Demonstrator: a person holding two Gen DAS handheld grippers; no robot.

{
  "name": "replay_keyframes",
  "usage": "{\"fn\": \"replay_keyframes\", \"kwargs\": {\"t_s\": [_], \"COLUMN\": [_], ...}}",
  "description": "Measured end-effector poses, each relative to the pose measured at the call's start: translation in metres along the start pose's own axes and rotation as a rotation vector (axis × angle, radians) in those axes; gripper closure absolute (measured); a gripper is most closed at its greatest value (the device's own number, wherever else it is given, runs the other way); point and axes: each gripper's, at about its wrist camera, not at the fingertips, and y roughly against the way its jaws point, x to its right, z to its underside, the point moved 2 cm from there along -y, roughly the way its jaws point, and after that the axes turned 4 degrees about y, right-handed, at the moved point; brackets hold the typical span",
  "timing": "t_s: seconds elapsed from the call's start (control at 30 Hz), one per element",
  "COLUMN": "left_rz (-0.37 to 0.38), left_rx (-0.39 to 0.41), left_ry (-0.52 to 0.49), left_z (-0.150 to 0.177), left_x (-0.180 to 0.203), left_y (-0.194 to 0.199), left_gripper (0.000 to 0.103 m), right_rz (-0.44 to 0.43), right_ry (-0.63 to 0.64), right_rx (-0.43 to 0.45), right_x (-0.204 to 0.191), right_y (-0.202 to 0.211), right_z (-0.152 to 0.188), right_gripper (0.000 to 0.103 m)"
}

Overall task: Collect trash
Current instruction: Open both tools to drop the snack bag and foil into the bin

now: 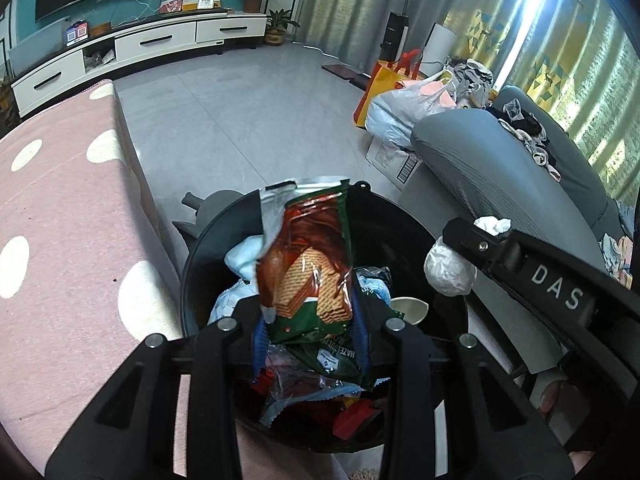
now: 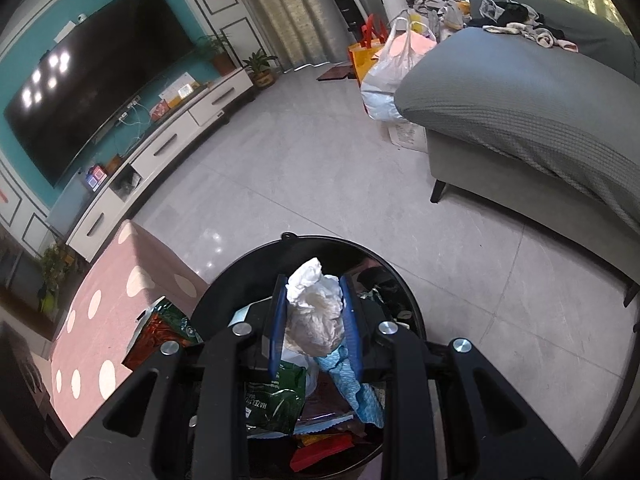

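A black round trash bin (image 1: 188, 280) stands on the floor, holding several wrappers and papers. My left gripper (image 1: 310, 324) hangs over it, its blue pads shut on a green and red wafer wrapper (image 1: 312, 264) that sticks up above the bin. To the right, my right gripper (image 1: 456, 240) carries a crumpled white tissue (image 1: 448, 276) at the bin's right edge. In the right wrist view, the right gripper (image 2: 314, 304) is shut on that tissue (image 2: 316, 316) over the bin (image 2: 412, 292). The wafer wrapper (image 2: 160, 324) shows at the bin's left side.
A pink surface with white dots (image 1: 60, 220) borders the bin on the left. A grey sofa (image 1: 500, 160) with clothes is on the right, with plastic and yellow bags (image 1: 404, 104) beyond it. A white TV cabinet (image 1: 140, 44) lines the far wall across grey floor tiles.
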Motion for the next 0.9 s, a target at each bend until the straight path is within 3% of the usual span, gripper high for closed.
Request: {"fn": "replay_keyframes", "kwargs": {"t_s": [0.07, 0.13, 0.2, 0.37, 0.5, 0.67, 0.9], "left_rz": [0.002, 0.004, 0.013, 0.016, 0.027, -0.009, -0.034], "left_rx": [-0.002, 0.0, 0.006, 0.034, 0.067, 0.101, 0.146], "left_ry": [0.009, 0.016, 0.017, 0.014, 0.011, -0.031, -0.054], "left_z": [0.0, 0.001, 0.001, 0.001, 0.0, 0.0, 0.0], "left_x": [-0.001, -0.001, -0.001, 0.001, 0.002, 0.007, 0.007], "left_y": [-0.001, -0.001, 0.001, 0.011, 0.026, 0.047, 0.071], "left_gripper": [0.067, 0.058, 0.041, 0.012, 0.003, 0.003, 0.003], "right_rz": [-0.001, 0.0, 0.01, 0.019, 0.024, 0.079, 0.093], "right_ry": [0.005, 0.012, 0.008, -0.036, -0.052, -0.016, -0.006], "right_rx": [-0.007, -0.016, -0.012, 0.029, 0.06, 0.086, 0.124], "right_x": [-0.002, -0.003, -0.003, 0.006, 0.011, 0.008, 0.007], "right_y": [-0.001, -0.003, -0.002, 0.008, 0.019, 0.03, 0.044], "right_z": [0.001, 0.001, 0.0, -0.002, -0.004, -0.005, -0.007], "right_gripper": [0.076, 0.076, 0.069, 0.032, 0.021, 0.007, 0.003]}}
